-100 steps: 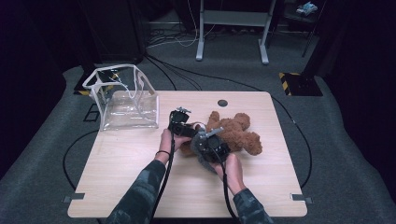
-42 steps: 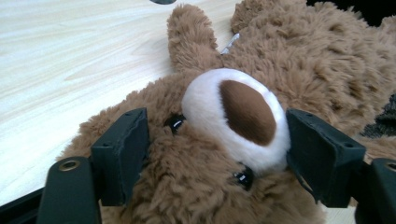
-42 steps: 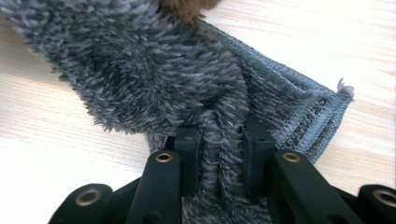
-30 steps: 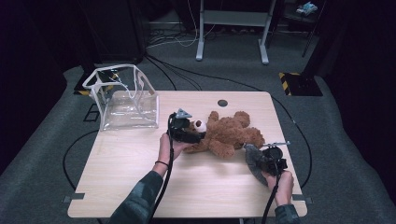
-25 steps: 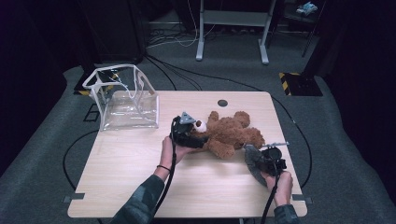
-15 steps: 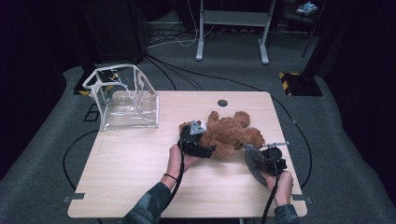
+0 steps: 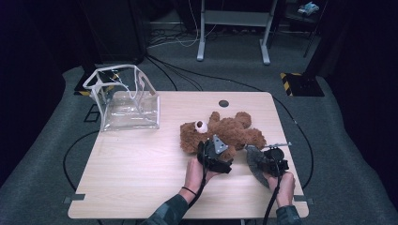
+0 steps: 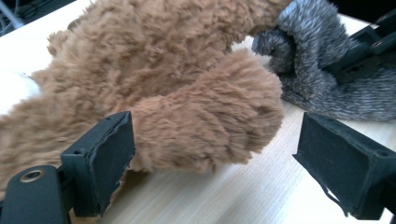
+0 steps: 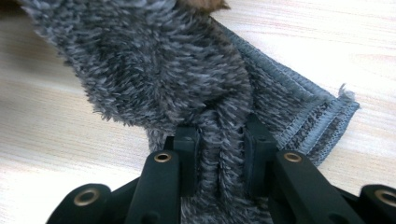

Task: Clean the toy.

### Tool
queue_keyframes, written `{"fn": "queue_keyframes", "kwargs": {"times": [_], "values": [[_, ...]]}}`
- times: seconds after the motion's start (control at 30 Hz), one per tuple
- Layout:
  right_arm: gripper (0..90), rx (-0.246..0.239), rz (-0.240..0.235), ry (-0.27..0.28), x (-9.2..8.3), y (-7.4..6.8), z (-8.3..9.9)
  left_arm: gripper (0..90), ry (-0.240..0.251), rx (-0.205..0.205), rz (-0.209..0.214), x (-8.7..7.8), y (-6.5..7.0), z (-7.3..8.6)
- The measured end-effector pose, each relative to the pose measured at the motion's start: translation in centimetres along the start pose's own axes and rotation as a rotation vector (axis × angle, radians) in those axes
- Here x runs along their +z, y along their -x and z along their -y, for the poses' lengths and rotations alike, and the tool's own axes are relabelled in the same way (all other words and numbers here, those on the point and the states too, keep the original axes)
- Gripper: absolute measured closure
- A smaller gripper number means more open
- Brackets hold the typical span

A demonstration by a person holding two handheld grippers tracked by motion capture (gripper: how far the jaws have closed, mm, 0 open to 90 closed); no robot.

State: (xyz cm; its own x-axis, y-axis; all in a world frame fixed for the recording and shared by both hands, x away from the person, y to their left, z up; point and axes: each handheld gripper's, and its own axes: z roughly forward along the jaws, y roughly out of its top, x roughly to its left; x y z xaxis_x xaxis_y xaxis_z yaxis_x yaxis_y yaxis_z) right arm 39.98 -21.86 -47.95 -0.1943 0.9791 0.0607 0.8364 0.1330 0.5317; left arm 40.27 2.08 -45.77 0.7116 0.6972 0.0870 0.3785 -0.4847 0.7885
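Observation:
A brown teddy bear (image 7: pixel 227 131) lies on the wooden table (image 7: pixel 141 173), its head toward the left. My left gripper (image 7: pixel 220 152) is at the bear's near side. In the left gripper view this gripper (image 8: pixel 217 140) stands open, its jaws just widened, with a brown furry limb (image 8: pixel 210 126) between them. The right pad is clear of the fur. My right gripper (image 7: pixel 266 157) is shut on a grey fuzzy cloth (image 7: pixel 256 161) to the right of the bear. The right gripper view has the pads (image 9: pixel 187 154) pinching a fold of that cloth (image 9: pixel 177 70).
A clear plastic bag (image 7: pixel 124 98) with a white rim stands open at the table's far left corner. A dark round hole (image 7: pixel 224 103) sits near the far edge. Cables run across the floor beyond the table.
My left gripper has slid right and toward the near edge, from the bear's head to a lower limb. Its jaws have spread. The right gripper has kept still with the grey cloth.

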Motion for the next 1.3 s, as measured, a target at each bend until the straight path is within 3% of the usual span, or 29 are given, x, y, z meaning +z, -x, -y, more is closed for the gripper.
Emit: {"fn": "queue_keyframes", "kwargs": {"times": [0.07,0.17,0.2,0.27,0.5,0.53,0.67,0.7,0.8,0.83,0.9,1.07,1.1,1.3], "values": [[71.6,0.009,0.000,-0.003,0.0,0.0,0.0,10.4,0.000,0.014,-0.039,0.5,0.8,0.1],[71.5,0.011,0.000,-0.001,0.0,0.0,0.0,15.4,-0.010,0.029,-0.135,1.9,1.7,0.4],[71.5,0.011,0.000,-0.001,0.0,0.0,0.0,15.0,-0.010,0.029,-0.135,1.9,1.7,0.4],[71.5,0.011,-0.002,0.000,0.0,0.0,0.0,17.8,-0.008,-0.007,-0.186,2.7,1.4,0.8],[71.4,0.006,-0.002,0.004,-0.1,0.1,0.0,34.9,0.007,-0.038,-0.222,2.9,0.0,0.9],[71.4,0.018,-0.004,-0.002,-0.1,0.1,0.1,43.6,0.011,-0.048,-0.233,2.9,-0.4,1.0],[71.4,0.017,-0.005,-0.001,-0.1,0.1,0.1,62.4,0.043,-0.107,-0.203,2.6,-2.5,1.3],[71.4,0.017,-0.005,-0.001,-0.1,0.1,0.1,66.5,0.043,-0.107,-0.203,2.6,-2.5,1.3],[71.4,0.019,-0.004,0.009,-0.2,0.2,0.1,72.4,0.074,-0.135,-0.166,2.2,-3.7,1.3],[71.4,0.015,-0.003,0.014,-0.2,0.3,0.1,73.4,0.096,-0.157,-0.137,1.9,-4.1,1.2],[71.4,0.005,-0.005,0.019,-0.2,0.5,0.1,74.1,0.100,-0.156,-0.133,1.7,-4.3,1.1],[71.3,0.035,-0.002,0.014,-0.4,0.6,0.2,75.8,0.143,-0.181,-0.085,0.8,-5.0,0.2],[71.2,0.019,0.000,0.024,-0.4,0.9,0.2,76.2,0.152,-0.177,-0.079,0.5,-5.2,-0.2],[70.9,0.034,0.006,0.029,-0.6,1.0,0.1,77.1,0.187,-0.161,-0.043,-0.9,-5.7,-2.4]]}}
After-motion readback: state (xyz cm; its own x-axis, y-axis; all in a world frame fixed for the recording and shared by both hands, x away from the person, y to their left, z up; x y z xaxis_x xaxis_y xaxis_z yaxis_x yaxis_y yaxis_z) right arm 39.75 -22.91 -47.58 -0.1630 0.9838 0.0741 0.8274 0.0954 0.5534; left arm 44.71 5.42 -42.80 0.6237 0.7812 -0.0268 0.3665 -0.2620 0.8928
